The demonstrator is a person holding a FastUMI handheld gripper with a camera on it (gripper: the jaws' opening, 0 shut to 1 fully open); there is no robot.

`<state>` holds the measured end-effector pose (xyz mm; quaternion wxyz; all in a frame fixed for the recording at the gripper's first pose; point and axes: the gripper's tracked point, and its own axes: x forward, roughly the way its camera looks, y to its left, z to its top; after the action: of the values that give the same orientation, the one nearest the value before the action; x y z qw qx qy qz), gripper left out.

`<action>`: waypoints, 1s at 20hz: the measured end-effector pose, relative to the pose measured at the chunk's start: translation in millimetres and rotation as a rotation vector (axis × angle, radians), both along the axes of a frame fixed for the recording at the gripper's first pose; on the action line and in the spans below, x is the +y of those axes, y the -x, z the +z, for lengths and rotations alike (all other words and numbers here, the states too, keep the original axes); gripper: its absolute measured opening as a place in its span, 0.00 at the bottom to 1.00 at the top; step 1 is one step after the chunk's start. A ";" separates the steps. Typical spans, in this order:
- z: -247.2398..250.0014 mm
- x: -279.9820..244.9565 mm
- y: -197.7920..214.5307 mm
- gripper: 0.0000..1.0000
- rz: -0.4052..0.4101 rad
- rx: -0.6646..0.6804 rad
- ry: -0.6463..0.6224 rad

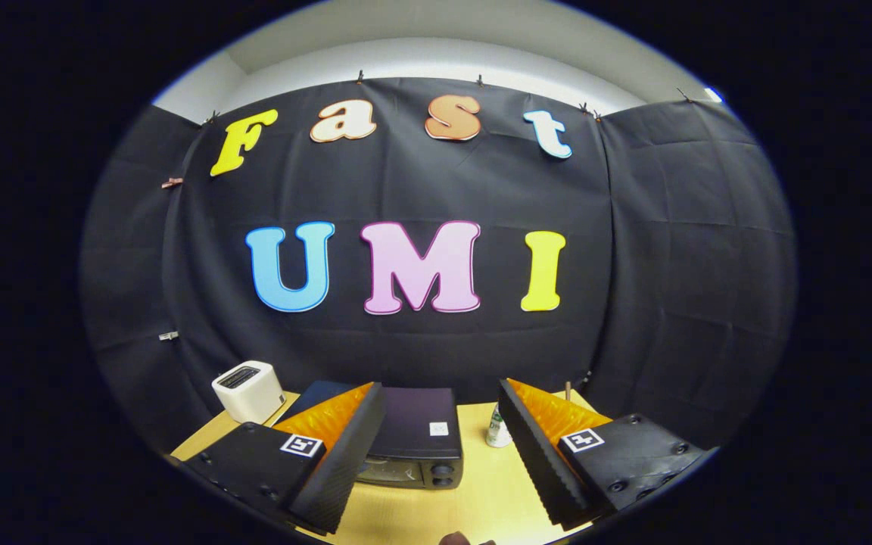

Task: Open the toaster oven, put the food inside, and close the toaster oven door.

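The black toaster oven (415, 439) sits low in the centre of the frame on a light wooden table (481, 499), its door shut and two round knobs showing at the lower right of its front. Your gripper (436, 462) spreads wide in front of it, nothing between the fingers: the left finger (341, 462) overlaps the oven's left side in the picture, while the right finger (538, 462) stands apart from it at lower right. A small white toaster (248, 390) rests toward the lower left, behind the left finger. A small pale bottle (498, 430) stands just right of the oven, tucked against the right finger's inner edge. A small dark brown shape (457, 539) peeks up at the bottom centre; you cannot tell what it is.
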<state>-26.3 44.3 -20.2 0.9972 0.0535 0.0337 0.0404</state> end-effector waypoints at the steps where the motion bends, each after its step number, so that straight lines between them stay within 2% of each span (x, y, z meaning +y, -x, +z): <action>1: 5.3 -9.2 0.2 0.98 -0.003 -0.011 0.003; 10: 23.0 -71.5 -3.5 0.98 -0.033 -0.070 0.022; 20: 20.3 -94.5 -6.2 0.98 -0.024 -0.076 0.031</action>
<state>-20.1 -50.2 0.2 0.9989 0.0368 -0.0041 0.0299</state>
